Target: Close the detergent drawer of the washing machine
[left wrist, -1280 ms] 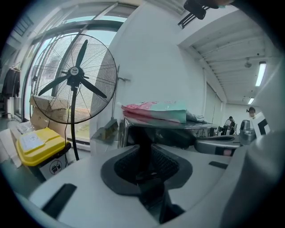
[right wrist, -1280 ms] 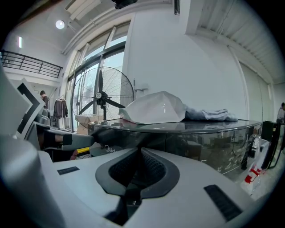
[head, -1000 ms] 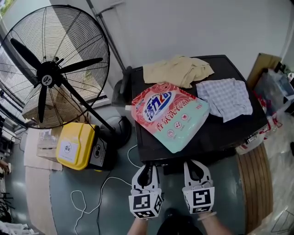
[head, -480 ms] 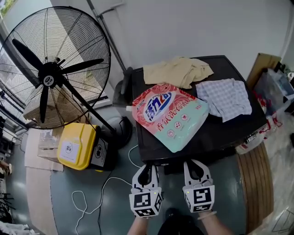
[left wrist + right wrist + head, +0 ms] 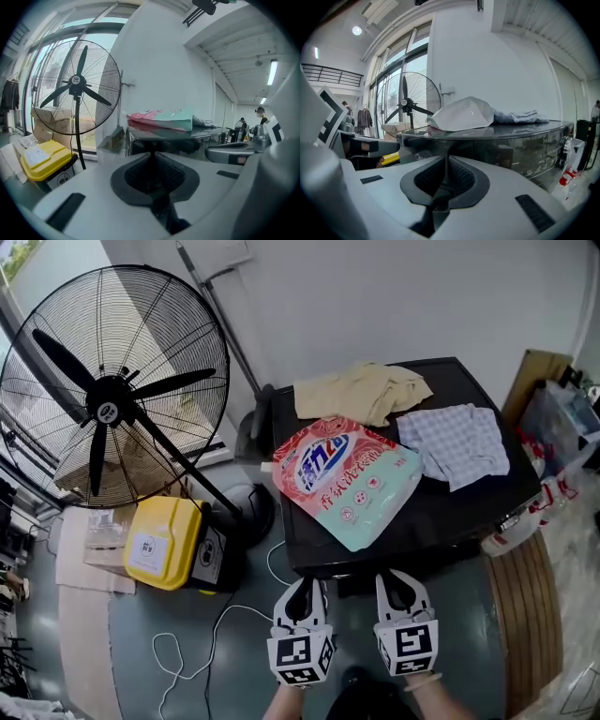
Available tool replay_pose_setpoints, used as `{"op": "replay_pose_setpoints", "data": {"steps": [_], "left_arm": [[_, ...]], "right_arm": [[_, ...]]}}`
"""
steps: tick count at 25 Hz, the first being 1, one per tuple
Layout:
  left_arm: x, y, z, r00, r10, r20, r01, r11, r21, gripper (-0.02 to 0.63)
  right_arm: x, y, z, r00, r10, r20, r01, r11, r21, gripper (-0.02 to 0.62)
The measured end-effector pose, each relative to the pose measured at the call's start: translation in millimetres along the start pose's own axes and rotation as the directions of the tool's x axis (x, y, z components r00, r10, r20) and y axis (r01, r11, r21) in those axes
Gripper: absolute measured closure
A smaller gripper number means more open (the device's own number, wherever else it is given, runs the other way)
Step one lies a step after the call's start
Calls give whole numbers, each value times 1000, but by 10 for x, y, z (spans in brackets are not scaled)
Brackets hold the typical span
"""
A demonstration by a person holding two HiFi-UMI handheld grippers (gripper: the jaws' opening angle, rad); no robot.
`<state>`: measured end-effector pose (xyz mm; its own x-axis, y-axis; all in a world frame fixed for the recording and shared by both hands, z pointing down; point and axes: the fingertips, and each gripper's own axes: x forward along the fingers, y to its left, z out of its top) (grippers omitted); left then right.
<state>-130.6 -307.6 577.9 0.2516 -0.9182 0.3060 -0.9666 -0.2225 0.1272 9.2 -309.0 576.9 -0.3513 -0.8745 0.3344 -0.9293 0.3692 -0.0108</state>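
The black washing machine (image 5: 469, 502) fills the middle of the head view, its top seen from above. Both grippers are held side by side just before its front edge. My left gripper (image 5: 301, 589) has just been closing; its tips (image 5: 152, 153) now meet with nothing between them. My right gripper (image 5: 398, 582) is also shut and empty, its tips (image 5: 448, 158) pointing at the glossy front panel (image 5: 511, 150). A dark block (image 5: 352, 583) shows below the front edge between the grippers; I cannot tell whether it is the drawer.
A pink and green detergent bag (image 5: 342, 479), a beige cloth (image 5: 361, 390) and a checked cloth (image 5: 455, 442) lie on the machine top. A large standing fan (image 5: 108, 409) and a yellow box (image 5: 159, 540) are at the left. A white cable (image 5: 197, 652) loops on the floor.
The head view has shifted slightly, so the fan and machine sit a little lower in the picture. Both grippers keep their place before the machine's front edge.
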Motion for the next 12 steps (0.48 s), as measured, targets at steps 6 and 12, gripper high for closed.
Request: {"op": "replay_pose_setpoints", "data": {"steps": [6, 12], "left_arm": [[-138, -65, 52, 1000, 4, 7, -4, 1000, 0, 572], [-284, -134, 98, 1000, 8, 14, -8, 1000, 1, 574]], "right_arm": [[-106, 21, 94, 1000, 11, 11, -11, 1000, -1, 548], [-228, 40, 178, 999, 24, 22, -24, 1000, -7, 549]]}}
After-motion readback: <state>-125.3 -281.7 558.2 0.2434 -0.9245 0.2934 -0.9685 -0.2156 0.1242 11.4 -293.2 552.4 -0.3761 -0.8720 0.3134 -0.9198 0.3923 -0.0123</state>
